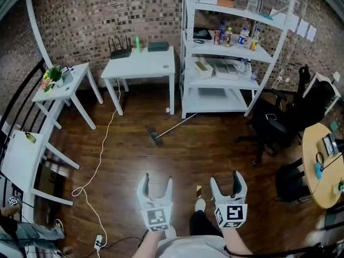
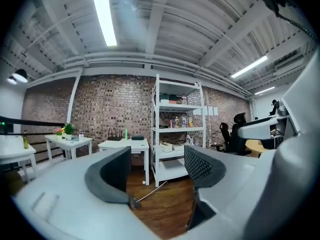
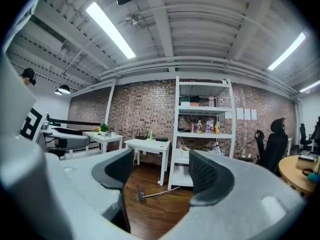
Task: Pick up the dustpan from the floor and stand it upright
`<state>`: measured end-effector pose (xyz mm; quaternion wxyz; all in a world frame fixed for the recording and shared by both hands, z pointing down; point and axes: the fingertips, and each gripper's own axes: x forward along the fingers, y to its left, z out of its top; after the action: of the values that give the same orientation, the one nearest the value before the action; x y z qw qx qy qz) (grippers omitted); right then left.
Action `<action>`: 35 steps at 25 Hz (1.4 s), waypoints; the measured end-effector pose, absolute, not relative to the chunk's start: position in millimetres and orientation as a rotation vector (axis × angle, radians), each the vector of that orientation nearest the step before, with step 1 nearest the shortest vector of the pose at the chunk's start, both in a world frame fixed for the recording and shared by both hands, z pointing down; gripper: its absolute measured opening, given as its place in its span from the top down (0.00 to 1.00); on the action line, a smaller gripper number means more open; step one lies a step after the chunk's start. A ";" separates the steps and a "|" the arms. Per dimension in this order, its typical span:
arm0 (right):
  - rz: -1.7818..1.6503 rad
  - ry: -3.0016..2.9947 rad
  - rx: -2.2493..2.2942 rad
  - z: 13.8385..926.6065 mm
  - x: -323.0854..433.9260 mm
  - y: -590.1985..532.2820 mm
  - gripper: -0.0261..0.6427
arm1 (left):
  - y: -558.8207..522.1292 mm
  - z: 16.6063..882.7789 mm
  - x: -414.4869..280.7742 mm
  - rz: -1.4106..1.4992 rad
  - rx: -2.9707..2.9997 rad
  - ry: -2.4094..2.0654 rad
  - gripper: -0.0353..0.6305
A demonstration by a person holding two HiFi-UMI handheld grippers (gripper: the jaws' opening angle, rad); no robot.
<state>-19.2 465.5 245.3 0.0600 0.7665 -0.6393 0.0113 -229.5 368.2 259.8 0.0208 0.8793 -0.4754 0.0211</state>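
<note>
The dustpan (image 1: 156, 137) lies on the wooden floor ahead of me, dark head towards me and its long thin handle (image 1: 180, 123) running back to the white shelf unit. Both grippers are held level, well short of it. My left gripper (image 1: 155, 186) is open with nothing between its jaws. So is my right gripper (image 1: 228, 183). In the left gripper view the dustpan (image 2: 134, 202) shows low between the jaws of the left gripper (image 2: 159, 171). In the right gripper view the dustpan (image 3: 141, 196) lies on the floor, framed by the wide jaws of the right gripper (image 3: 162, 176).
A white table (image 1: 141, 63) and a tall white shelf unit (image 1: 226, 52) stand against the brick wall. A small table with a plant (image 1: 62, 85) is at the left, a black office chair (image 1: 290, 117) and a round wooden table (image 1: 322, 165) at the right. A white cable (image 1: 99, 160) trails across the floor.
</note>
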 end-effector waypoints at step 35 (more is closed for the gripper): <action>0.333 -2.241 1.913 321.9 169.5 73.5 0.57 | 24.5 312.8 1.7 0.219 2.642 -1.441 0.47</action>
<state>169.5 73.5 321.9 0.0881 0.6426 -0.7529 0.1119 1.7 24.5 312.8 0.0621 0.8739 -0.4766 0.0724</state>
